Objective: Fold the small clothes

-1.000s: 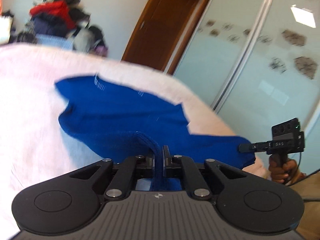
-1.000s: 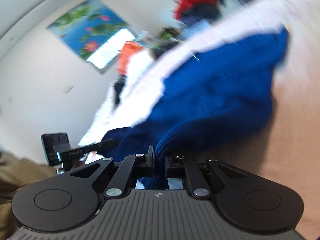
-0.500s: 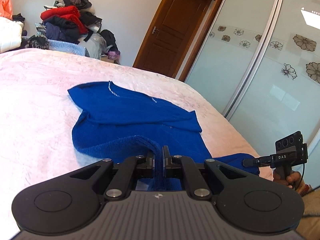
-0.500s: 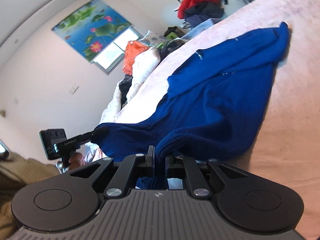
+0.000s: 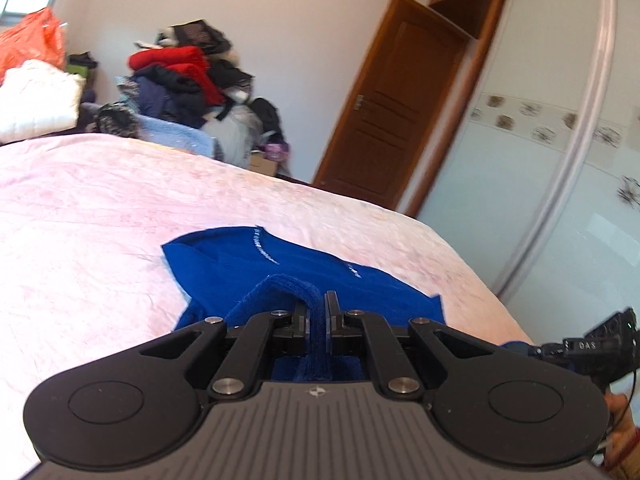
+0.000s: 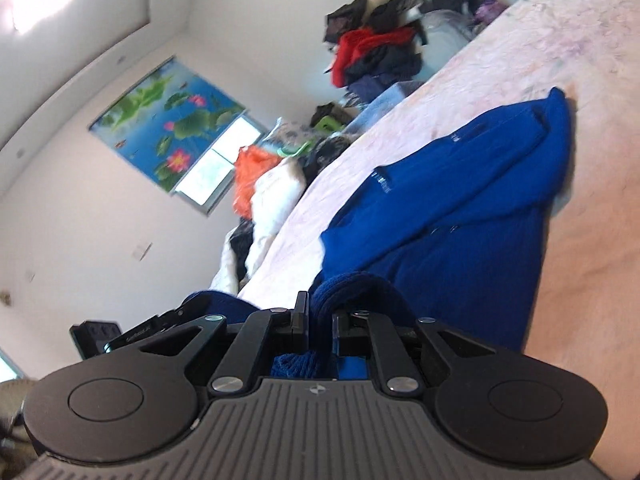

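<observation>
A deep blue knit sweater (image 5: 304,276) is lying partly folded on the pink, crinkled bed (image 5: 100,216), its thick ribbed hem rising in soft rolls toward the near edge, a small white label showing on its far layer. The left tool (image 5: 317,312) is pinching a fold of that hem with its jaws nearly together, while the right tool (image 6: 320,316) is gripping another bunched roll of the knit, jaws slightly wider apart.

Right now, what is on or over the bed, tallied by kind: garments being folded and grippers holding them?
Blue garment on the pink bed: 1
Grippers, left gripper and right gripper, each clamped on its near edge: 2
Total: 3
</observation>
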`<state>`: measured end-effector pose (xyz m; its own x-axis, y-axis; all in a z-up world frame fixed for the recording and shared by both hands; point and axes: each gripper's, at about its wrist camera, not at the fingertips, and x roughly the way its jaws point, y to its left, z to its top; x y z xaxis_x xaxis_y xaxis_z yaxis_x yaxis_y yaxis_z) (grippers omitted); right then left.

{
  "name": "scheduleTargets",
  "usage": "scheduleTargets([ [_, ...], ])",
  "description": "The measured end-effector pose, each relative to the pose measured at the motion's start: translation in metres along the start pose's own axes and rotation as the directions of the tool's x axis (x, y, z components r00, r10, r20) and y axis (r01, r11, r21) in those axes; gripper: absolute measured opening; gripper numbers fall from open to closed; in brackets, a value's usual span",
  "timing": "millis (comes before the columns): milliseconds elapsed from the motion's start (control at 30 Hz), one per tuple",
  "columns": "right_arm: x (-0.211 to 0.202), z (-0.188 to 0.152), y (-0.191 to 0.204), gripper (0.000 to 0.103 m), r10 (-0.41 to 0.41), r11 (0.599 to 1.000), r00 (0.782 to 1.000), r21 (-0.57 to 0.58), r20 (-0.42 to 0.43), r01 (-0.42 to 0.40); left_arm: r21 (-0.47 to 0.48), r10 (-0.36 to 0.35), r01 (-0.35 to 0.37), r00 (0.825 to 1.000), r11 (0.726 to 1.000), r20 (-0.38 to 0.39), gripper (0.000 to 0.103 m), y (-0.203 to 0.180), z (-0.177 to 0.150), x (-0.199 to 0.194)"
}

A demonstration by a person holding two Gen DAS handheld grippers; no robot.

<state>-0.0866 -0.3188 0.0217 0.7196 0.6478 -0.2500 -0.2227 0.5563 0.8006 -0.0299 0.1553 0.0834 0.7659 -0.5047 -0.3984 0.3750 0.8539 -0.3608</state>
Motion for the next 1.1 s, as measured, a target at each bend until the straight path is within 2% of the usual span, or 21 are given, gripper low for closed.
scheduleTargets([
  [200, 0.020, 0.029, -0.014, 0.015, -0.021, 0.999, 0.997, 0.047, 0.079, 0.017, -0.010, 0.086, -0.086, 0.996, 0.996, -0.001, 0.006, 0.004, 0.023, 0.037],
  [433, 0.049, 0.056, -0.027, 0.015, -0.071, 0.996, 0.991, 0.069, 0.111, 0.064, 0.031, 0.138, -0.138, 0.990, 0.990, -0.005, 0.006, 0.002, 0.047, 0.079],
  [567, 0.064, 0.074, -0.040, 0.015, -0.087, 0.993, 0.987, 0.089, 0.138, 0.075, 0.040, 0.156, -0.155, 0.987, 0.987, -0.039, 0.006, 0.007, 0.063, 0.112],
  [833, 0.103, 0.108, -0.082, 0.015, -0.121, 0.983, 0.980, 0.156, 0.157, 0.096, 0.071, 0.233, -0.227, 0.969, 0.971, -0.083, 0.006, 0.019, 0.082, 0.185],
  [1100, 0.136, 0.128, -0.120, 0.015, -0.156, 0.967, 0.978, 0.225, 0.142, 0.122, 0.072, 0.298, -0.290, 0.946, 0.954, -0.129, 0.006, 0.033, 0.089, 0.246],
])
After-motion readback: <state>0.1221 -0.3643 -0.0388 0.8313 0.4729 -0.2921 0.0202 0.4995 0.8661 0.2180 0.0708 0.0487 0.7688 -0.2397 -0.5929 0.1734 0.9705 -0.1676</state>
